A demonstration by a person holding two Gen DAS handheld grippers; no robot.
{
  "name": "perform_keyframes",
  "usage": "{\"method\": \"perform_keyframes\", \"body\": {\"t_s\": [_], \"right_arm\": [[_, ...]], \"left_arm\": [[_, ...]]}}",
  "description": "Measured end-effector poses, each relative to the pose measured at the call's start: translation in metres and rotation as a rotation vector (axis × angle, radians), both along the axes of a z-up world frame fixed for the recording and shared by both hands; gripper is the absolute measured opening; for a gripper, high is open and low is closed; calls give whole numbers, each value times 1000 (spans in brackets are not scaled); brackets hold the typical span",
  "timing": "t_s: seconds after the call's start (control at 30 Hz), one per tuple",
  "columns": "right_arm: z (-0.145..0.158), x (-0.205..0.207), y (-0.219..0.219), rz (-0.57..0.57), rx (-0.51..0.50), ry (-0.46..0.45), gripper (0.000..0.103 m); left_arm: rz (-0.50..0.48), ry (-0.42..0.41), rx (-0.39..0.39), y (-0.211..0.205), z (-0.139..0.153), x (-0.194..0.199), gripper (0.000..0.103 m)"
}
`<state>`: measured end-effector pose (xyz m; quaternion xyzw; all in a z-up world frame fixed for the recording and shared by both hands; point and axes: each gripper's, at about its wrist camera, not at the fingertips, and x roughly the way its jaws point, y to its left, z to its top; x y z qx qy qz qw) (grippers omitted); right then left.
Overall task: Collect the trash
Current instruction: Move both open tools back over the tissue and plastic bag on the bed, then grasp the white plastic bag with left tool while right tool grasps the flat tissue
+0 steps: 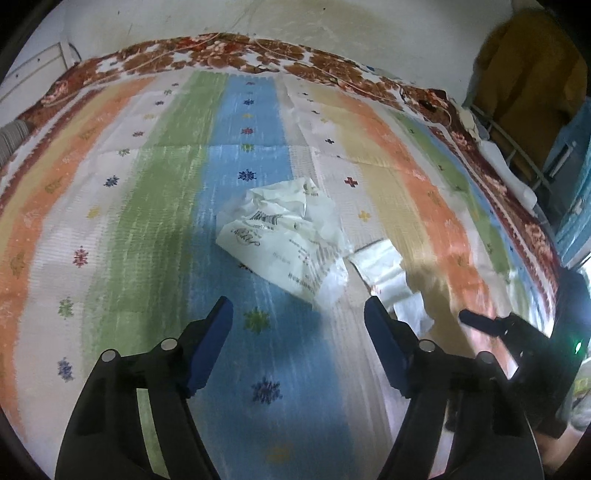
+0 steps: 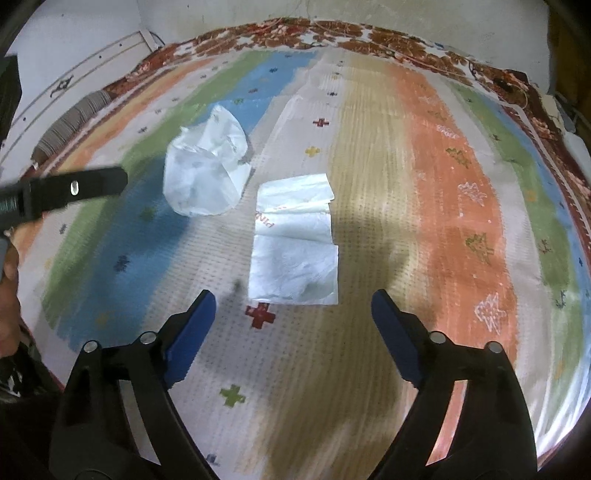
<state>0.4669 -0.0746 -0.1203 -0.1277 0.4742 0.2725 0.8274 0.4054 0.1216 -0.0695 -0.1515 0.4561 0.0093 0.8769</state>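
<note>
A crumpled white printed wrapper (image 1: 288, 240) lies on the striped bed sheet (image 1: 166, 206), just ahead of my open, empty left gripper (image 1: 298, 314). It also shows in the right wrist view (image 2: 207, 173) at upper left. A flat folded white tissue packet (image 2: 295, 247) lies just ahead of my open, empty right gripper (image 2: 293, 306); in the left wrist view the packet (image 1: 384, 266) sits right of the wrapper. The right gripper's fingers (image 1: 476, 321) show at the right edge of the left view. The left gripper's body (image 2: 74, 190) enters the right view from the left.
The bed's floral brown border (image 1: 221, 51) meets a stained white wall (image 1: 295, 18) at the back. A metal rack with a yellow garment (image 1: 528, 88) stands at the right. A striped rolled cushion (image 2: 74, 118) lies at the bed's left edge.
</note>
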Motion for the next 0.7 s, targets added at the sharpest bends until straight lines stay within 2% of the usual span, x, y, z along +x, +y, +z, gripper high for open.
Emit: {"method": "perform_keyframes", "body": {"t_s": [0.13,0.27,0.33,0.4,0.43,0.47,0.5,0.53,0.57,0.6,0.63,0.7], "right_arm": [[-8,8,7,3,-5,5,79],[-21,16,11,3,-22,26,70],[-22,17,13,19,-21,18,64],[-22,19,15,35,-28,13,58],[-23,21,15,40,-28,23,56],[-24,22,15,40,-24,34,48],[-24,22,15,37,-25,35,45],[-24,21,16,33,-30,31,37],[-23,20,18,36,-34,33,27],[-22,18,19,43,-38,38,22],[-21,18,19,43,-42,37,13],[-17,16,17,44,-41,41,8]], "left_arm": [[-6,18,15,-6,-11,16,71],[-20,28,4,-14,-27,29,71],[-33,31,22,-18,-32,34,61],[-36,20,28,-21,-36,37,56],[-38,8,34,-23,-38,37,49],[-41,2,39,-24,-40,36,43],[-44,3,48,-25,-41,36,28],[-45,12,70,-26,-44,36,14],[-42,17,84,-26,-44,35,8],[-39,16,86,-26,-44,35,5],[-43,11,82,-25,-41,34,3],[-50,0,86,-25,-34,33,2]]}}
